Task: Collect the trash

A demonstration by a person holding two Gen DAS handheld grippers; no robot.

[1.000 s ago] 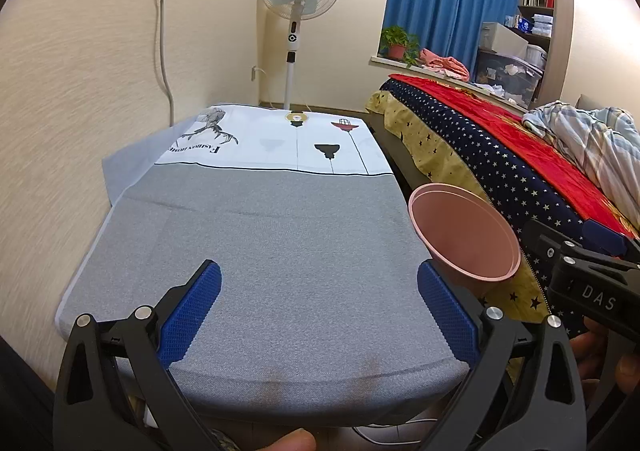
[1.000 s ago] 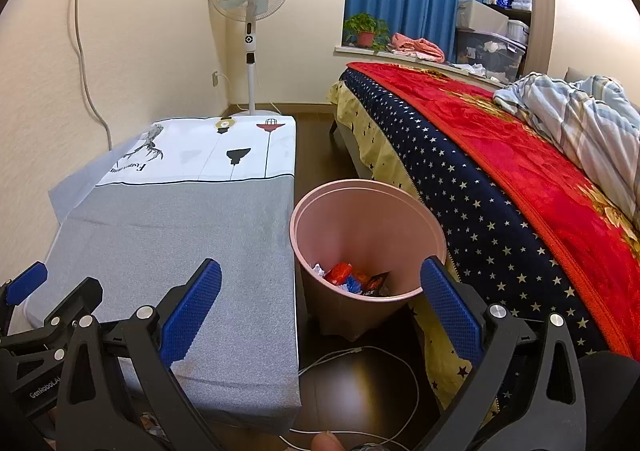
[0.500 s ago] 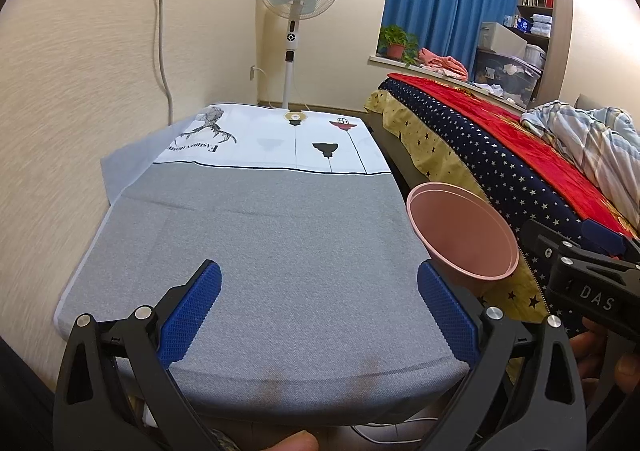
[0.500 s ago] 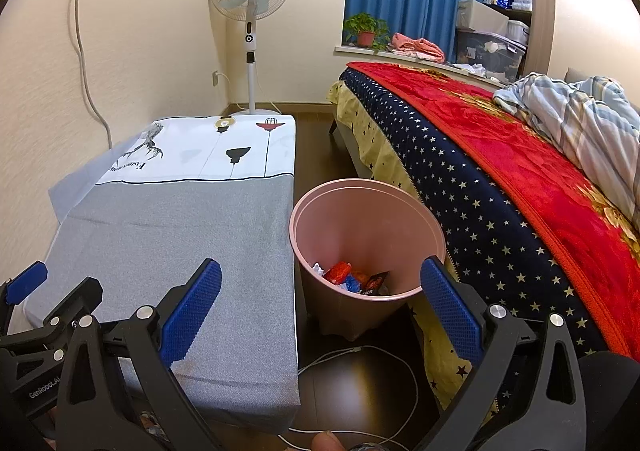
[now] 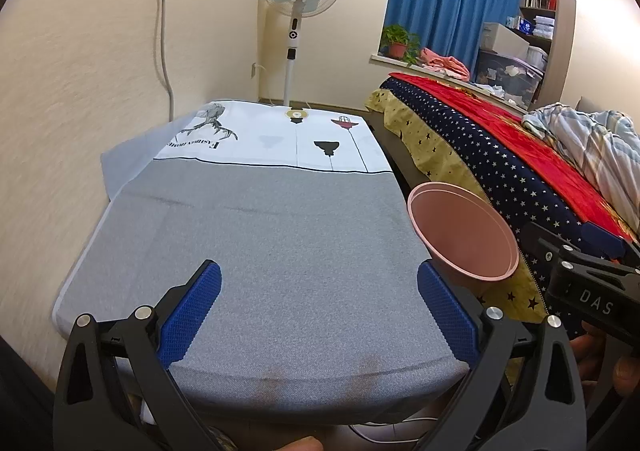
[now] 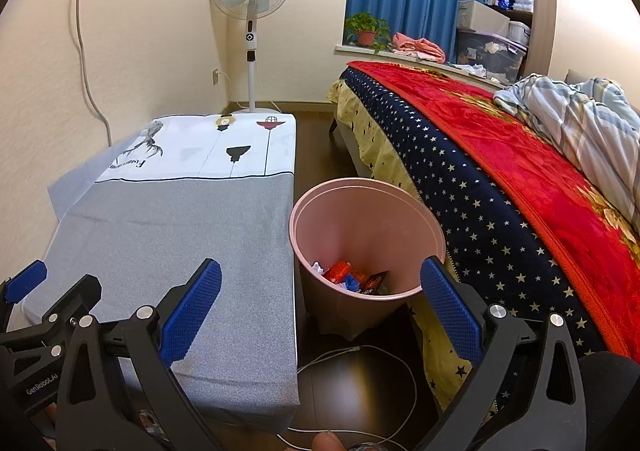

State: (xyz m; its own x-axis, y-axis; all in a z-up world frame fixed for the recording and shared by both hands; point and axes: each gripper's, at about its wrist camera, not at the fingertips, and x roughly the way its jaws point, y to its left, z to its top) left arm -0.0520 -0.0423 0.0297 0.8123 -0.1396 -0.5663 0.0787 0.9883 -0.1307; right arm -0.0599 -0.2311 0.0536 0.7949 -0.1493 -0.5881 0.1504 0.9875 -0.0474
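A pink trash bin (image 6: 366, 211) stands on the floor between the cloth-covered table and the bed; it also shows in the left wrist view (image 5: 460, 235). Colourful wrappers (image 6: 348, 277) lie at its bottom. My left gripper (image 5: 320, 311) is open and empty over the near end of the grey cloth (image 5: 260, 243). My right gripper (image 6: 320, 311) is open and empty, held just short of the bin at its near side. No loose trash shows on the table top.
A bed with a red and starred blanket (image 6: 500, 179) runs along the right. A standing fan (image 6: 251, 3) is at the far wall. A white cable (image 6: 360, 363) lies on the dark floor by the bin. The wall is close on the left.
Both grippers stay open and empty. The left view has drifted slightly; the right view is nearly unchanged.
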